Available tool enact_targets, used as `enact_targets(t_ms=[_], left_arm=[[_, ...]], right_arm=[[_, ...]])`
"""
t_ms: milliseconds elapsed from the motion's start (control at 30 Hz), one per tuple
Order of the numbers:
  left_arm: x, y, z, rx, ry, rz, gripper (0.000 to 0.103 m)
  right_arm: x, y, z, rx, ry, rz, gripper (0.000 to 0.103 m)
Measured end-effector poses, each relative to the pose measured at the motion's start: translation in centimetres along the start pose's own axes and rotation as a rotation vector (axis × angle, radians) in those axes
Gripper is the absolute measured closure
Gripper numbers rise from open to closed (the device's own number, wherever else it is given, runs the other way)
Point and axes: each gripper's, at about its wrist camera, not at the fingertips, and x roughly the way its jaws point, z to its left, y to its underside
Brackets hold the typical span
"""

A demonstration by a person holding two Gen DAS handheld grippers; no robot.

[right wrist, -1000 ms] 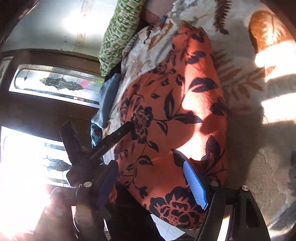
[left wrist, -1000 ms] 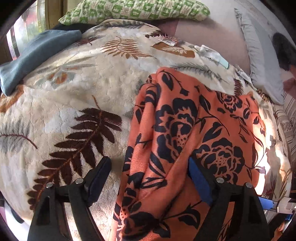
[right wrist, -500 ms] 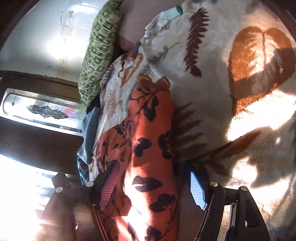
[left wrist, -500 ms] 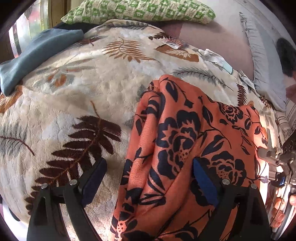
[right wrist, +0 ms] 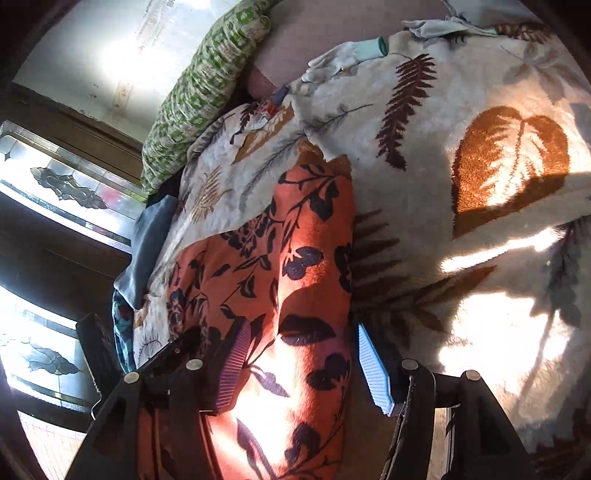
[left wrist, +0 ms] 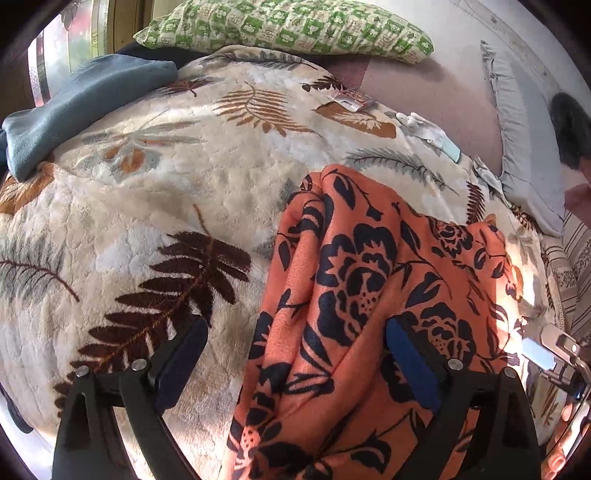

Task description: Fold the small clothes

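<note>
An orange garment with a dark flower print lies in soft folds on a cream leaf-patterned blanket. My left gripper hovers over its near left part with jaws opening wide. The garment's raised fold lies between the fingers, and neither pad presses on it. In the right wrist view the same garment runs away from me, lit by sun. My right gripper straddles its near right edge with jaws closing. The cloth is between the pads, with a gap still visible at the right pad.
A green checked pillow and a blue-grey cloth lie at the far side. A pale glove with a teal cuff rests on the blanket, a grey pillow at right. Glass door panels stand at left.
The right gripper swung from over the garment's middle to its right edge and its jaws narrowed. The left jaws spread a little wider; the left hand barely moved.
</note>
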Motion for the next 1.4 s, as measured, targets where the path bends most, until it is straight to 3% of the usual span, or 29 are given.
enact_targets(t_ms=[67,167,267,300,333,367,467,533,600,700,767,833,933,1000,1067,1167,1233,1300,1400], left_arm=[[-2.2,0.7,-0.3,0.018,0.032,-0.045,0.006],[-3.8,1.8,-1.0,0.056,0.044,-0.082,0.006],[-1.0,2.8,-1.9,0.125,-0.074,0.001,0.006],[0.2,3.3,-1.8,0.140,-0.083,0.026,0.005],[0.4,3.5,-1.6,0.134,-0.081,0.013,0.004],[0.3,3.4,-1.4,0.131,-0.080,0.013,0.004],[0.1,3.6,-1.5,0.157,-0.091,-0.002,0.004],[0.4,3.8,-1.5,0.157,-0.084,-0.008,0.004],[0.4,3.8,-1.4,0.147,-0.075,-0.007,0.003],[0.4,3.8,-1.1,0.143,-0.062,-0.014,0.003],[0.4,3.7,-0.9,0.122,-0.047,-0.012,0.003],[0.3,3.6,-0.6,0.093,-0.024,-0.007,0.004],[-1.6,3.0,0.2,0.043,0.034,-0.041,0.005],[-4.0,2.4,1.6,-0.006,0.083,-0.122,0.005],[-5.7,2.0,3.6,-0.073,0.111,-0.154,0.005],[-5.0,1.9,6.8,-0.186,0.162,-0.027,0.005],[-4.6,2.6,8.0,-0.227,0.192,0.030,0.005],[-4.3,3.5,8.1,-0.225,0.201,0.073,0.005],[-3.5,4.9,7.0,-0.192,0.225,0.138,0.005]], right_arm=[[-2.1,1.3,0.2,0.018,-0.061,-0.016,0.032],[-3.2,3.8,-1.0,0.079,-0.098,-0.001,0.031],[-1.6,5.8,-3.5,0.187,-0.138,0.045,0.030],[-0.6,6.2,-3.9,0.217,-0.178,0.070,0.030],[0.5,6.6,-3.6,0.208,-0.223,0.108,0.037],[1.3,6.9,-2.7,0.178,-0.215,0.135,0.047],[-0.2,7.2,0.7,0.054,-0.098,0.096,0.060],[-0.8,7.5,2.3,-0.033,-0.005,0.072,0.060],[1.2,8.1,1.9,-0.080,0.114,0.109,0.060],[1.1,7.9,1.0,-0.013,0.061,0.103,0.053],[-0.1,7.6,1.7,-0.047,0.096,0.098,0.044],[-2.1,6.8,2.5,-0.062,0.101,0.050,0.045],[-5.2,5.1,4.3,-0.053,0.031,-0.053,0.041],[-5.4,4.2,5.7,-0.070,-0.061,-0.043,0.036],[-4.0,3.6,6.6,-0.077,-0.139,0.004,0.035],[0.1,3.4,7.1,-0.108,-0.135,0.073,0.034],[4.0,4.1,5.3,-0.037,-0.069,0.170,0.033],[4.2,4.5,4.6,-0.024,-0.123,0.126,0.033],[4.2,4.4,4.2,-0.002,-0.140,0.141,0.033]])
